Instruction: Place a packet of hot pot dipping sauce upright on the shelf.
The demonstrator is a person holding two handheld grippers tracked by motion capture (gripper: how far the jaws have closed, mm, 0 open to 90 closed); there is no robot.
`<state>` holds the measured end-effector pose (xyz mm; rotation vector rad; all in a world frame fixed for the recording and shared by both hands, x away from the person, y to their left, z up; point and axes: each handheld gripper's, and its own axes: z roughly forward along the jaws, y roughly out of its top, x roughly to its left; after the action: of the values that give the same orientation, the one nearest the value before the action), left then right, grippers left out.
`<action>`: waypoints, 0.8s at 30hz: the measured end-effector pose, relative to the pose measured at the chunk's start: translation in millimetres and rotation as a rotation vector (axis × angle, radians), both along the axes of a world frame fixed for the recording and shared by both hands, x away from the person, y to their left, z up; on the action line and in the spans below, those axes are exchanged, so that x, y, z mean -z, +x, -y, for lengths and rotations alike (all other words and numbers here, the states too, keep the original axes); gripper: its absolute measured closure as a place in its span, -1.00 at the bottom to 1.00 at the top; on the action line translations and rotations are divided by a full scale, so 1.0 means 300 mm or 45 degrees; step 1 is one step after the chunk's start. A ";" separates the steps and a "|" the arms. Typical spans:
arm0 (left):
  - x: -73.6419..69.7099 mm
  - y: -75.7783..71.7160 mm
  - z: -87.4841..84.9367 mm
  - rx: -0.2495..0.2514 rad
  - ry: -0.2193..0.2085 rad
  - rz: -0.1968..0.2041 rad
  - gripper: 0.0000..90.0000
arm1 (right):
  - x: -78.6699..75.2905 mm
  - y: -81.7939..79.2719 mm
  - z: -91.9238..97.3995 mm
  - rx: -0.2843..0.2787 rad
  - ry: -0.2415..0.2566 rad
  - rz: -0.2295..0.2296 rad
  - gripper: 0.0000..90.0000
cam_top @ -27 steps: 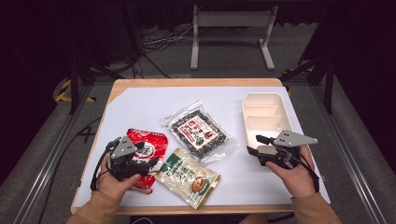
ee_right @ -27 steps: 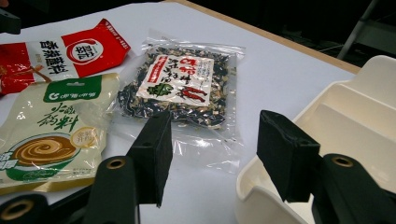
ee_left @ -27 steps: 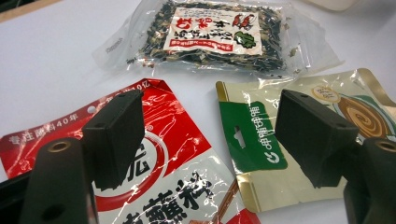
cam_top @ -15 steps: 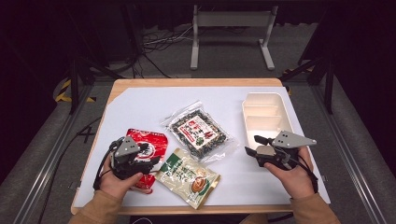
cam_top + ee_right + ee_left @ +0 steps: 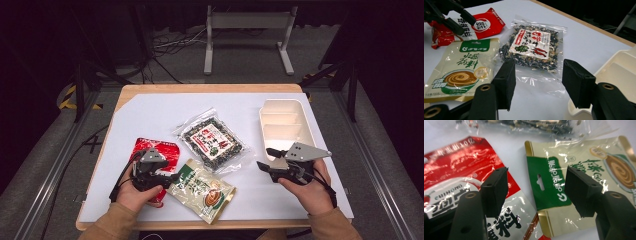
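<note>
Three snack packets lie on the white sheet: a red packet at the near left, a cream and green packet beside it, and a clear bag of dark dried bits in the middle. My left gripper is open and low over the red packet's edge, with the green packet's top edge between its jaws and no pad pressing on it. My right gripper is open and holds nothing. It points left at the clear bag, just in front of the cream tray.
The cream tray has compartments and stands along the right side of the sheet, with its near corner by my right jaw. The wooden table edge runs along the back. Bare white sheet lies at the far left and behind the packets.
My left gripper has edged right, towards the green packet. My right gripper has drifted slightly left and nearer. The packets lie where they were.
</note>
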<state>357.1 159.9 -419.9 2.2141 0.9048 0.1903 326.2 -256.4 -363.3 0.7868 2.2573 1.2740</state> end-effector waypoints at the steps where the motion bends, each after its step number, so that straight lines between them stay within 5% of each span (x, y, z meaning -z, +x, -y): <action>1: 0.006 0.006 0.003 0.002 0.002 -0.017 -0.20 | 0.002 0.000 -0.003 -0.002 -0.004 -0.004 0.00; 15: 0.054 0.038 0.024 0.088 -0.012 -0.242 -0.20 | 0.018 -0.003 -0.030 -0.026 -0.018 -0.028 -0.06; 24: 0.044 0.027 0.029 0.111 -0.033 -0.257 -0.12 | 0.024 -0.003 -0.034 -0.017 -0.021 -0.038 -0.06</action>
<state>365.0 151.3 -433.3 2.2721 0.9092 -0.0878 325.4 -246.1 -370.6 0.7910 2.2973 1.2559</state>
